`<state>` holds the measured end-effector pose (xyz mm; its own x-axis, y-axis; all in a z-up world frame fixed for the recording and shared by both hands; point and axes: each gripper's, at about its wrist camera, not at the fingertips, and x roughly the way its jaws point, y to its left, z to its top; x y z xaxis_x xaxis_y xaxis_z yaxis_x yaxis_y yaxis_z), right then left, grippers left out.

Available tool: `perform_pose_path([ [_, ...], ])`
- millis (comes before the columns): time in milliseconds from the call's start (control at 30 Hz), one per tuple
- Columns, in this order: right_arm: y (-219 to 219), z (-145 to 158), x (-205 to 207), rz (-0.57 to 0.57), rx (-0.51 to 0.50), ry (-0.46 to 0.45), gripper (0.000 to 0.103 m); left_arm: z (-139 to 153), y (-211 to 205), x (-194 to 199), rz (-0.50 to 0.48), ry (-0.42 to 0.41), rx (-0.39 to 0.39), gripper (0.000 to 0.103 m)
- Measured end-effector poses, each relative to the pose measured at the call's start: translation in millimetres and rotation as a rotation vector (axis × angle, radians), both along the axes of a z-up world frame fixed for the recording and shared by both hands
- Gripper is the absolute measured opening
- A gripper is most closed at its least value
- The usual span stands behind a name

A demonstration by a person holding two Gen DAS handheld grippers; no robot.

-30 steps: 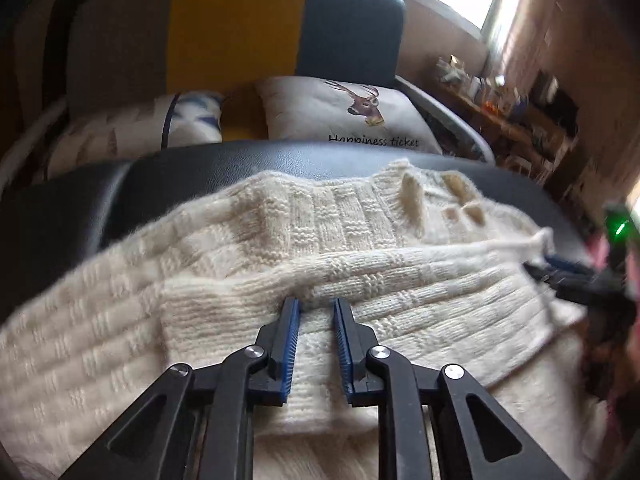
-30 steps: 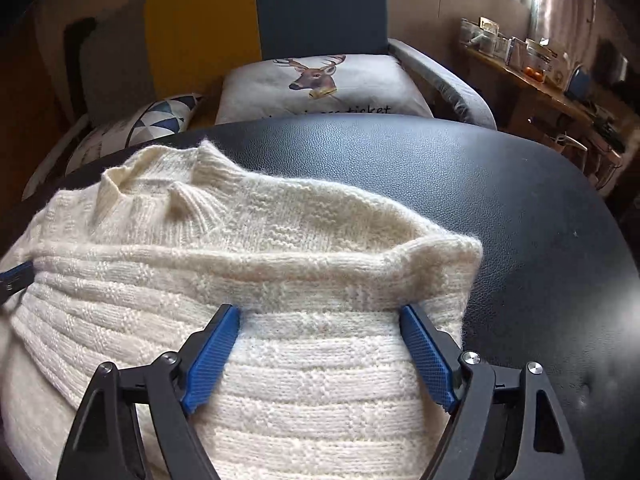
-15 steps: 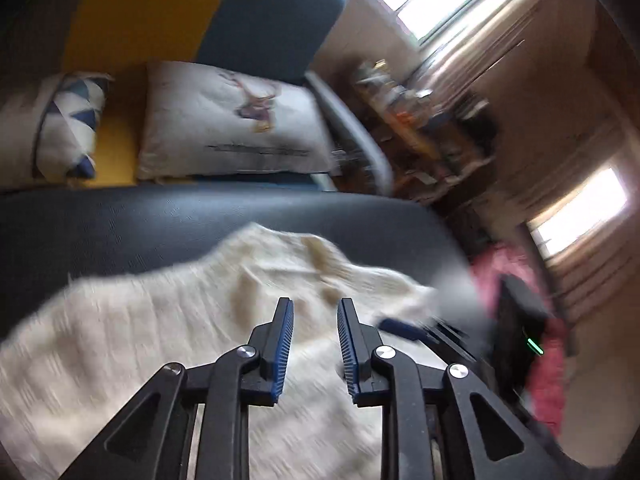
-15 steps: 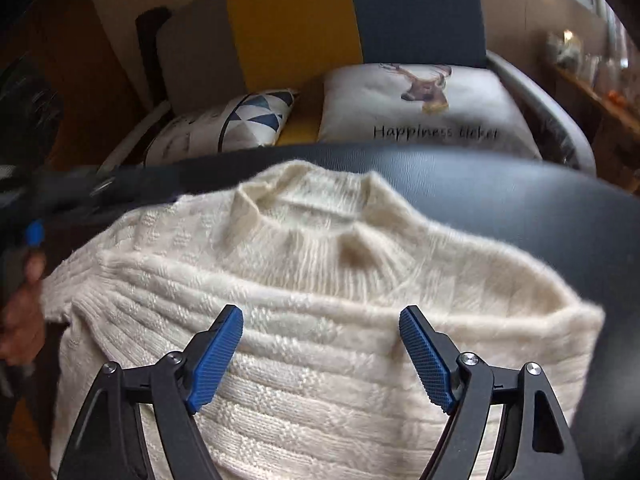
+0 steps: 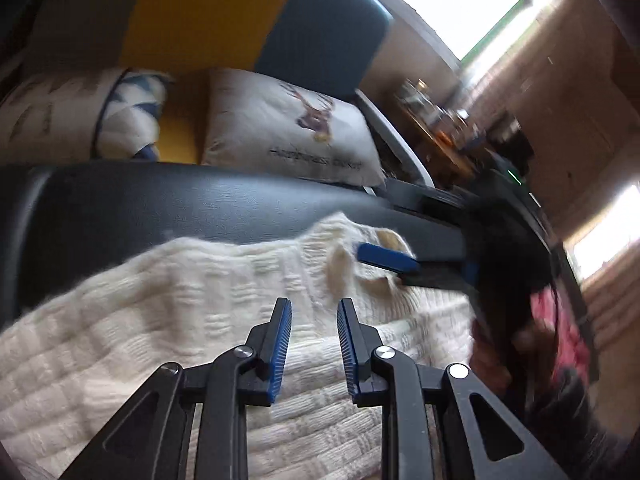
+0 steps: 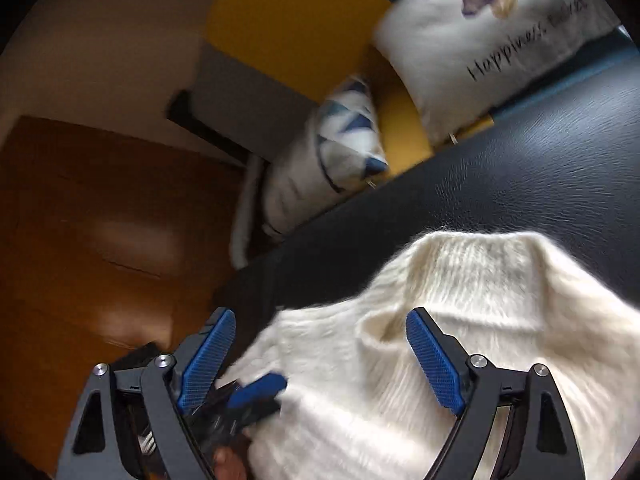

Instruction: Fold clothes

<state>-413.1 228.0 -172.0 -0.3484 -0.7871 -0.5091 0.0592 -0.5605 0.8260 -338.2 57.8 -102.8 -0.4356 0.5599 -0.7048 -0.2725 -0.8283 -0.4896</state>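
A sofa (image 5: 208, 20) with grey, yellow and teal panels fills the background of the left wrist view, its left end cut off by the dark fisheye border. In front of it lies a black leather-look surface (image 5: 160, 208), whose full outline no view shows. On this surface rests the cream knitted sweater (image 5: 168, 320), spread across the lower half of the left wrist view and blurred at its edges; its collar (image 5: 344, 232) points toward the sofa, and its lower part runs out of frame, so the folds cannot be judged. Two cushions sit on the sofa seat: a white deer-print pillow (image 5: 288, 136), its lettering smeared in the left view but partly readable in the right one, and a blue-triangle pillow (image 5: 132, 112) to its left. A cluttered shelf (image 5: 436, 120) at the right is too blurred to tell its contents.

The left gripper (image 5: 314, 332) hovers above the sweater with a narrow gap between its blue pads, nothing caught in it. The right gripper (image 6: 320, 356) is spread wide above the sweater's collar area, grasping nothing. A sliver of a hand (image 6: 228, 462) shows at the bottom edge of the right view, mostly hidden.
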Motion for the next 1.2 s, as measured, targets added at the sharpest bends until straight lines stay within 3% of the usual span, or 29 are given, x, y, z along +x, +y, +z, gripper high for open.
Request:
perform_pose_path([
  [100,-21.4,9.0,-6.4,0.030,-0.049,0.065,0.091,-17.3,17.1,-5.3,-0.034,-0.036,-0.068,0.022],
  [133,-25.3,13.1,-9.8,0.014,-0.031,0.088,0.092,-25.1,21.7,-6.9,-0.039,-0.056,-0.097,0.019],
  [333,-36.8,4.9,-28.1,-0.027,0.137,0.055,0.094,-26.3,18.6,-0.1,-0.016,-0.041,-0.091,0.018],
  [500,-29.6,33.1,0.9,-0.027,0.203,0.093,0.094,-14.2,-1.0,8.6,0.071,-0.075,-0.002,0.022],
  [700,-42.8,63.1,62.9,-0.007,0.329,0.179,0.098,8.4,-83.1,77.3,0.227,-0.075,0.207,0.026],
  [833,-82.2,60.4,114.3,0.058,0.469,0.237,0.098,3.6,-174.7,152.7,0.428,-0.091,0.209,0.027],
  [1000,-129.1,38.9,151.2,0.120,0.651,0.259,0.098,-12.2,-326.0,259.4,0.859,-0.141,0.214,0.029],
  [1100,-142.7,26.3,157.7,0.135,0.671,0.236,0.098,-22.8,-405.1,314.2,1.079,-0.171,0.283,0.033],
  [1200,-149.8,17.7,160.1,0.134,0.690,0.213,0.098,-39.4,-450.1,337.5,1.166,-0.222,0.370,0.036],
])
